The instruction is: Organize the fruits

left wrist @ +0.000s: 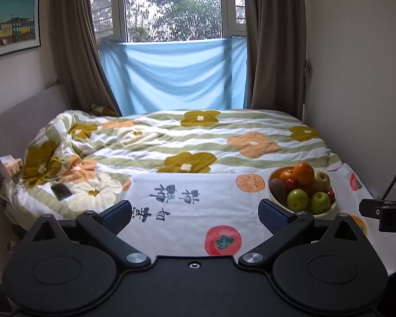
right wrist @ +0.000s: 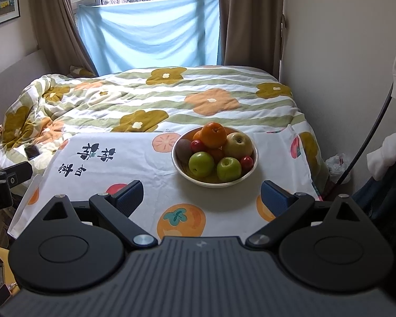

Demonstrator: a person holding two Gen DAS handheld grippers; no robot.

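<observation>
Metal bowl (right wrist: 253, 155) piled with fruit sits on the white cloth with the persimmon print (right wrist: 150, 169), which covers the counter at the foot of the bed (right wrist: 171, 97). An orange (right wrist: 213, 135) tops the heap, with two green apples (right wrist: 201, 163) at the front, a yellowish apple (right wrist: 239, 142) on the right, a kiwi (right wrist: 184, 146) on the left and small red fruits (right wrist: 198, 145) tucked between them. My right gripper (right wrist: 202, 198) hangs just short of the bowl, jaws spread wide and empty. My left gripper (left wrist: 195, 215) is off to the side over bare cloth, jaws also released (nothing in them). A phone (left wrist: 61, 191) lies on the floral quilt.
</observation>
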